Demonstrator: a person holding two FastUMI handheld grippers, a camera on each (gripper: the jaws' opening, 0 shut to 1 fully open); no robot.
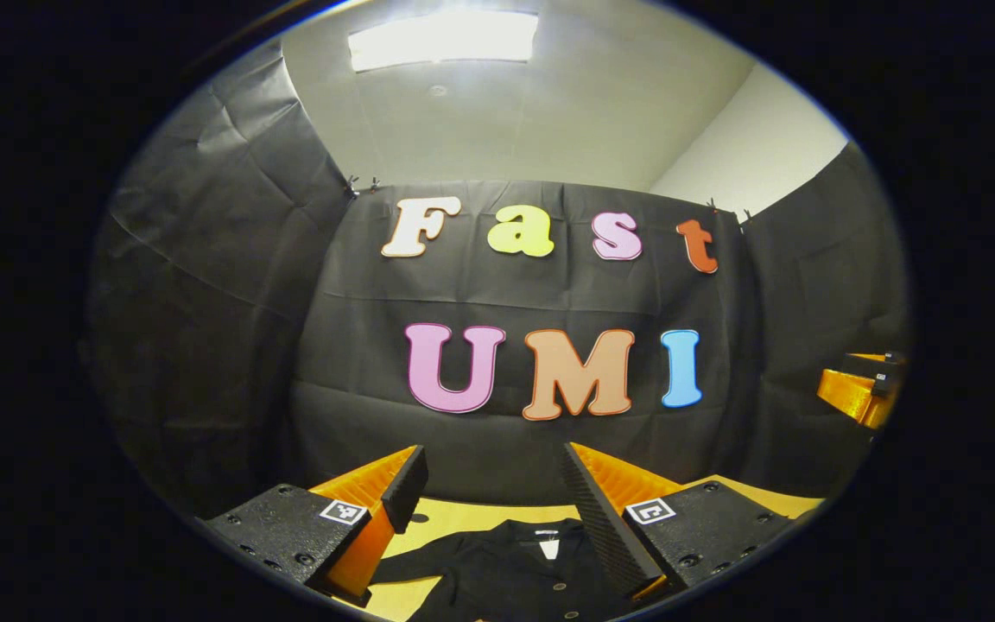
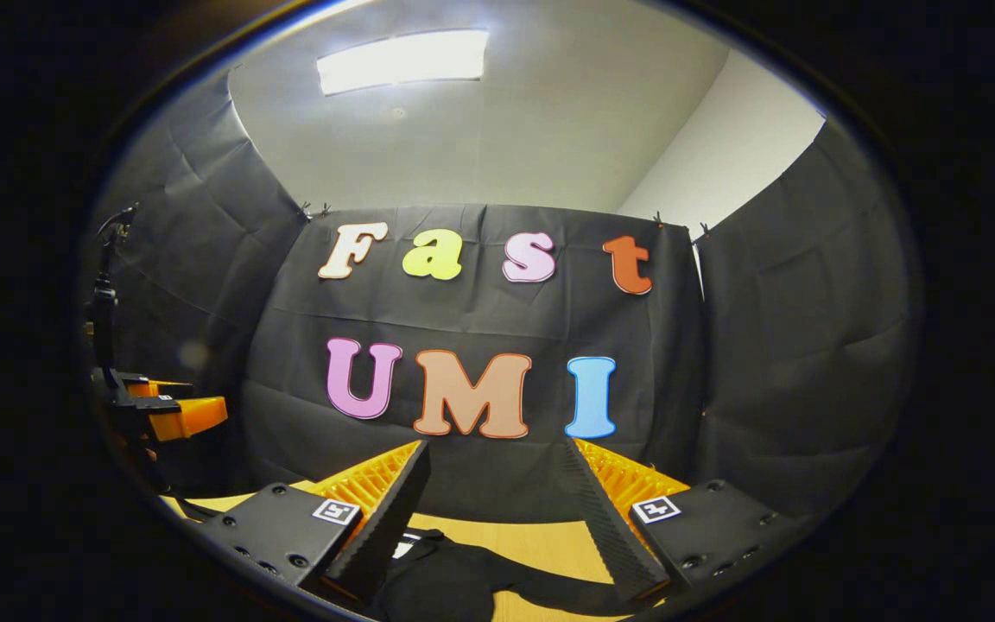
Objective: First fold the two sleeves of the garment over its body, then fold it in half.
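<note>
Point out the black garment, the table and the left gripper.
garment [image 1: 506, 574], left gripper view, on its chest below the collar.
table [image 2: 541, 540], right gripper view, bare top behind garment.
left gripper [image 1: 497, 484], left gripper view, midway between fingers.

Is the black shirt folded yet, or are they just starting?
Just starting, it seems. Nothing looks folded: the black shirt lies on the wooden table, collar and buttons facing up, one sleeve stretched out. Nothing is in hand: the left gripper and right gripper are open above it. Both sleeve folds and the halving remain.
</note>
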